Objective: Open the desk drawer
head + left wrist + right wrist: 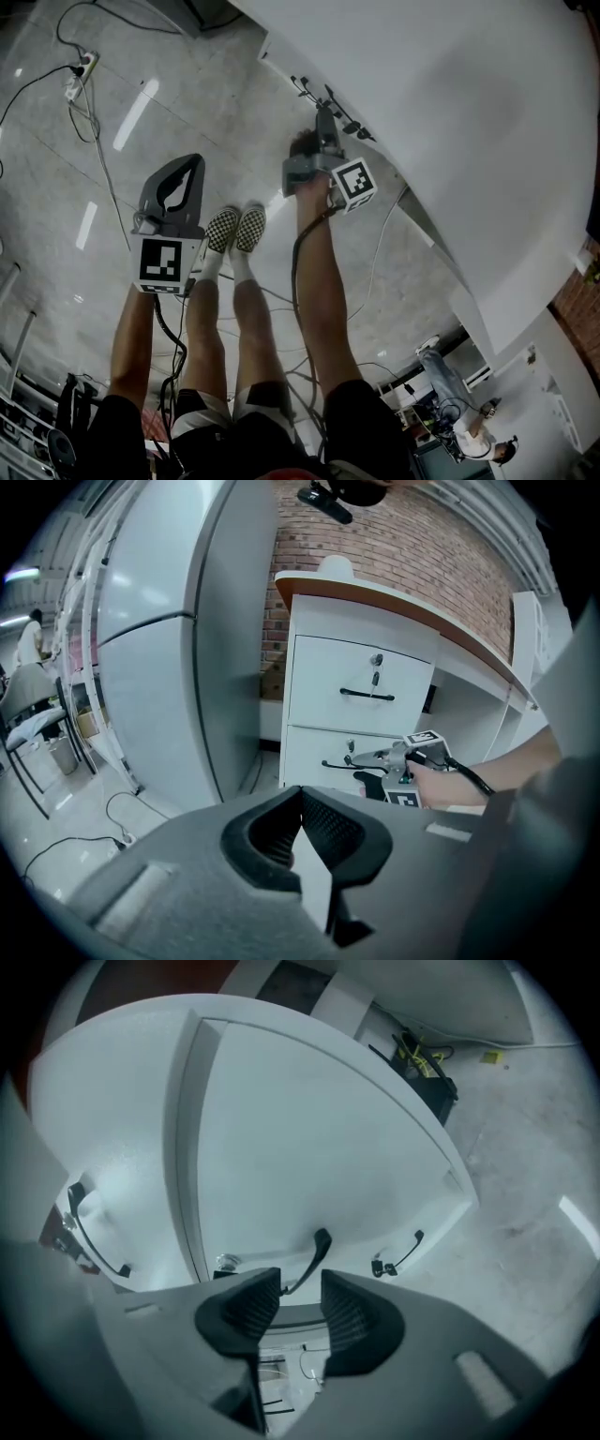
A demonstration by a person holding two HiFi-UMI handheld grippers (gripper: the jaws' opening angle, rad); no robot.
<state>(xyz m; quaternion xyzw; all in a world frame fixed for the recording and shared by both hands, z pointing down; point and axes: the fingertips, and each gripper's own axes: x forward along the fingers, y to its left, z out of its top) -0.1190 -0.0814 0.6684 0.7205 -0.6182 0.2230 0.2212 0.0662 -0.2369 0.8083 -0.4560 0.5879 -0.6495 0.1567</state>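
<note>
A white drawer unit (361, 705) stands under the desk top (469, 112); its drawer fronts look flush. The upper drawer has a black bar handle (367, 695). My right gripper (375, 758) is at the second drawer's handle (337, 764). In the right gripper view that thin black handle (314, 1255) runs between the pads, and the right gripper (300, 1293) is open with a gap on both sides of it. My left gripper (192, 161) hangs to the left, away from the unit. It (300, 803) is shut and holds nothing.
A tall grey panel (159, 658) stands left of the unit, a brick wall (412, 564) behind. Cables and a power strip (80, 75) lie on the glossy floor. My checkered shoes (236, 230) stand between the grippers. Another person (469, 412) is far off.
</note>
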